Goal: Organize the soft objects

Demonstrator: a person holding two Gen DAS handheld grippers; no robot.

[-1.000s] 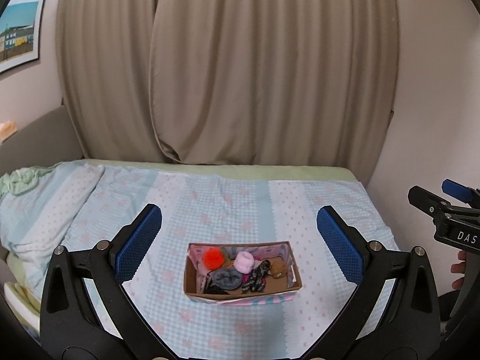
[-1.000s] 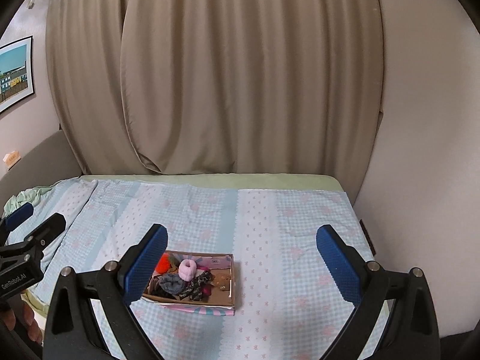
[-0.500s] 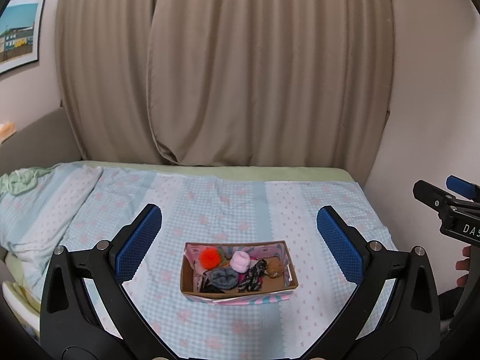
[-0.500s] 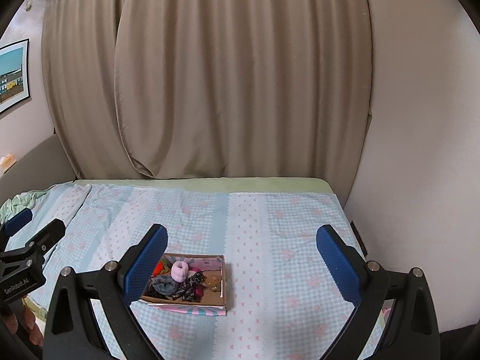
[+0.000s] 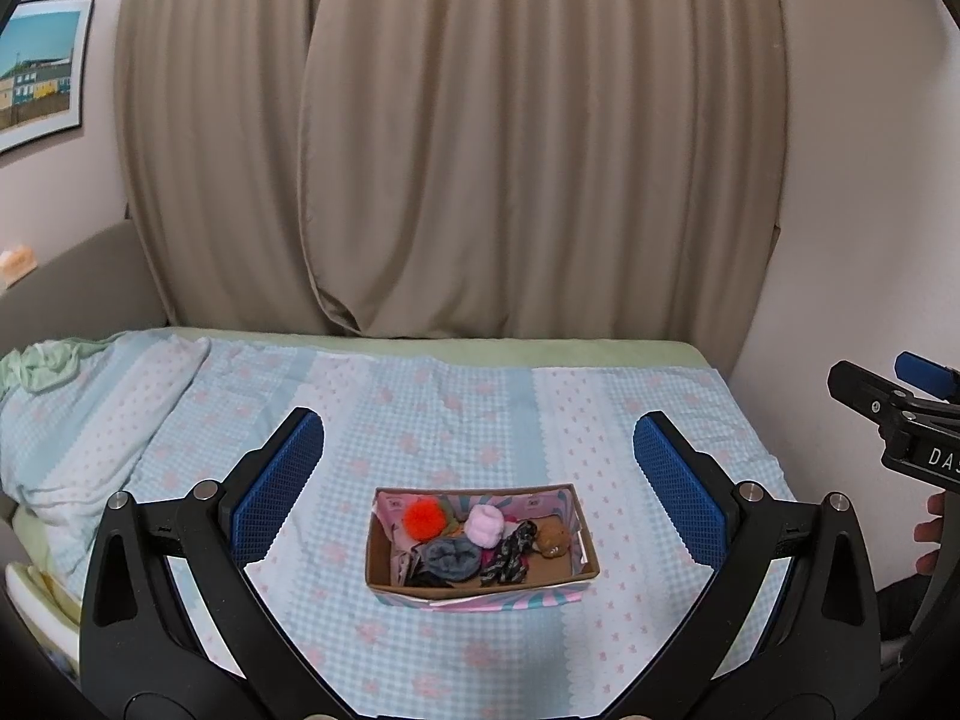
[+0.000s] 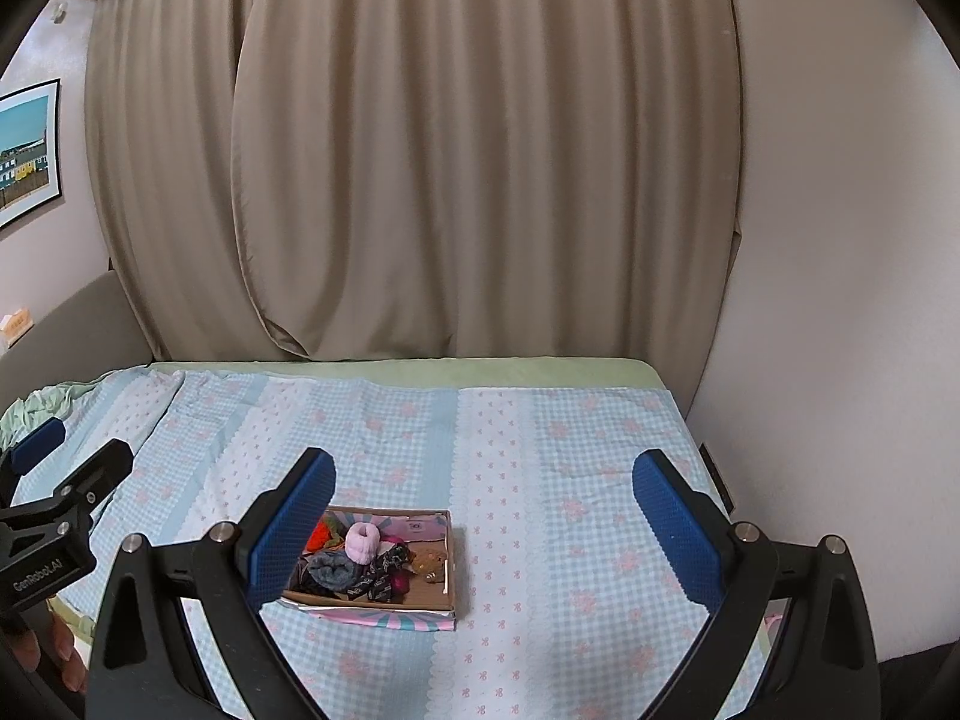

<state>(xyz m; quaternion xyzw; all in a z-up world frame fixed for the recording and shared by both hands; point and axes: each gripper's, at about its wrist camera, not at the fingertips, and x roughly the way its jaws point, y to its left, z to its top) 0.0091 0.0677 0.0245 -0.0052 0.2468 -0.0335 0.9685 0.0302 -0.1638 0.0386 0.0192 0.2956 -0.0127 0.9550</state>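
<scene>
A shallow cardboard box [image 5: 483,577] sits lower centre of the left wrist view, on a bed w/ a blue-and-pink checked bedspread [image 5: 468,420]; beige curtains [image 5: 450,150] fill the upper half. Inside the box, packed close together: an orange pom-pom [image 5: 423,519], a pink fuzzy roll [image 5: 485,525], a grey rolled sock [image 5: 450,559], a dark patterned scrunchie [image 5: 510,555] and a small brown plush [image 5: 552,538]. Left gripper [image 5: 478,495] hangs above the box, jaws spread wide, holding nothing. Right gripper [image 6: 480,519] is likewise wide apart and empty; in its view the box lies lower left, partly behind its left finger. All items look light, squashy, non-fragile, prob. not slippery. Best hold: pinch each across its middle from above; the pink roll, sitting on top, seems easiest to reach first.
</scene>
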